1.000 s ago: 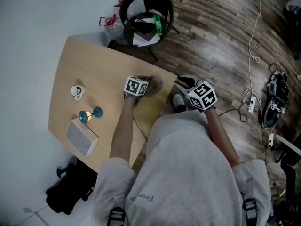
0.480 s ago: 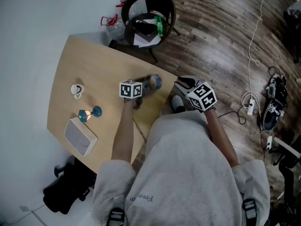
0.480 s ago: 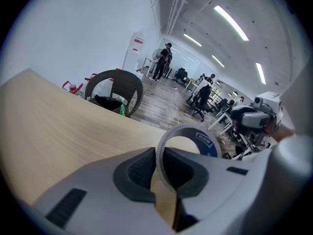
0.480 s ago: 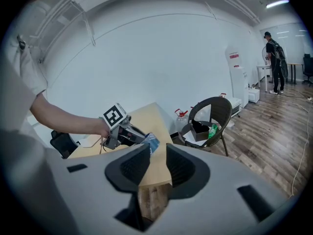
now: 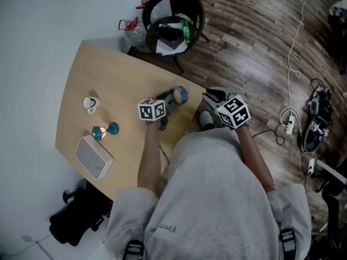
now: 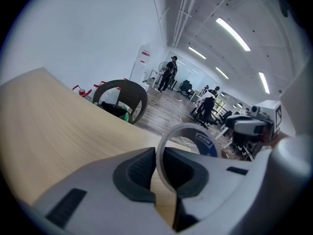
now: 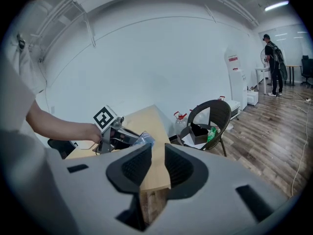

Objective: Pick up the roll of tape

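So, we've got the left gripper (image 5: 169, 101) clamped on the pale roll of tape with a blue label (image 5: 179, 95). In the left gripper view both dark pads (image 6: 134, 173) pinch the roll's thin wall, and the ring stands on edge past the jaws. In the head view the roll sits near the middle of the frame, over the right-hand edge of the light wooden table (image 5: 103, 75). From the right gripper view it looks lifted off the top.

Our right gripper (image 5: 212, 95) hangs just right of centre, past the table edge and over the dark plank floor (image 5: 255, 42). Its jaws have just been closing, but a narrow gap shows between the pads and nothing's in it.

Over on the left of the table we see a small white mug (image 5: 89, 104), a teal dumbbell-shaped thing (image 5: 104, 130) below it, and a flat grey-white box (image 5: 93, 157) near the lower left corner. A dark round-backed chair (image 5: 172, 10) stands at the top of the frame, well apart from the tape.
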